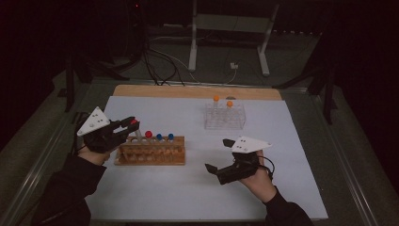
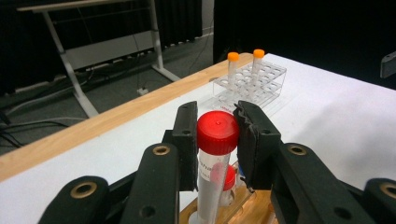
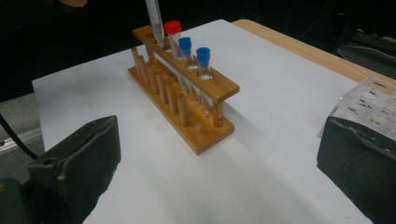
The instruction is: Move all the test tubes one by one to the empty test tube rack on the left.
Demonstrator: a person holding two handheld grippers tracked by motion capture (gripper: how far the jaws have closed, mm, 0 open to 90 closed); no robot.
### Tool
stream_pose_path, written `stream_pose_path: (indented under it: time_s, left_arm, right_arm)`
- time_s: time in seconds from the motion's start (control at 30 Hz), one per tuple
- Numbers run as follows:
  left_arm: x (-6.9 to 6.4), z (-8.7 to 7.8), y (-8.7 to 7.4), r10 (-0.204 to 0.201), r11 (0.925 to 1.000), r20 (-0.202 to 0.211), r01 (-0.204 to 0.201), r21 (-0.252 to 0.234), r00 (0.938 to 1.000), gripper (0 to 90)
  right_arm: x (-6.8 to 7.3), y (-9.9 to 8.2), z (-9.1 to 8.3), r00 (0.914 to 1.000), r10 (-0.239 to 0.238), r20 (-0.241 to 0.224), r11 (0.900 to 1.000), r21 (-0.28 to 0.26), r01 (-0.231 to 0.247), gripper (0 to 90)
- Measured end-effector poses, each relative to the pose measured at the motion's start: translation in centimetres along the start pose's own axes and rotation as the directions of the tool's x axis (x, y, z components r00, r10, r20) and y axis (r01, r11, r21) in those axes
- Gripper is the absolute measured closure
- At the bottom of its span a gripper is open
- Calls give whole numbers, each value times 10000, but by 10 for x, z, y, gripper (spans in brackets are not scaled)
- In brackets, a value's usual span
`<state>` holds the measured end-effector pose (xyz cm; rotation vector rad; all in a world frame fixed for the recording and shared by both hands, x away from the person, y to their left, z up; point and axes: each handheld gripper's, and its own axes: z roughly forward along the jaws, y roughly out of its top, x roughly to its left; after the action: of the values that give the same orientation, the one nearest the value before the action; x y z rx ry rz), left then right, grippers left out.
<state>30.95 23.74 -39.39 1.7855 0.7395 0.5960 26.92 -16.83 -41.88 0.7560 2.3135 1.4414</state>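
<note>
My left gripper (image 2: 217, 140) is shut on a clear tube with a red cap (image 2: 217, 132), gripping it just below the cap. The tube (image 3: 154, 21) stands nearly upright, and its lower end reaches the end hole of the wooden rack (image 3: 187, 93). In the high view this gripper (image 1: 131, 123) is over the left end of the rack (image 1: 150, 153). Another red-capped tube (image 1: 148, 134) and two blue-capped tubes (image 1: 164, 137) stand in the rack. My right gripper (image 1: 218, 154) rests low at the right, jaws wide open around nothing (image 3: 215, 163).
A clear plastic rack (image 1: 225, 117) with two orange-capped tubes (image 1: 216, 98) stands at the back of the white sheet (image 1: 197, 188). A wooden table edge (image 1: 197, 91) runs behind it. Cables and a metal stand are on the floor beyond.
</note>
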Motion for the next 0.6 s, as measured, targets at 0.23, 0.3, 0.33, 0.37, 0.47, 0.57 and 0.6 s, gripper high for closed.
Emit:
stream_pose_path:
  time_s: [0.23,0.3,0.33,0.37,0.47,0.57,0.6]
  left_arm:
    - [3,12,-14,-47,9994,-46,49,355,10000,717]
    - [3,15,-19,-132,9989,-13,132,452,9999,717]
    - [3,16,-21,-111,9985,-23,112,528,9999,717]
    - [3,18,-23,-116,9982,-23,117,592,9999,717]
    - [3,21,-30,-174,9969,3,173,768,9998,716]
    - [3,23,-35,-180,9955,-4,180,933,9998,717]
    - [3,24,-37,-188,9951,8,187,968,9998,716]
  right_arm:
    - [0,-1,0,10000,11,-26,10000,26,-11,0]
    - [-1,-1,0,10000,-27,-43,10000,68,27,0]
    - [-1,-1,0,10000,-19,-49,10000,55,20,0]
    - [-1,-1,0,10000,-3,-76,10000,50,3,0]
    - [-2,-1,-1,10000,19,-57,10000,54,-19,0]
    - [-3,-1,-2,10000,55,-49,10000,3,-55,0]
    - [-3,-1,-2,10000,70,-54,10000,-11,-70,0]
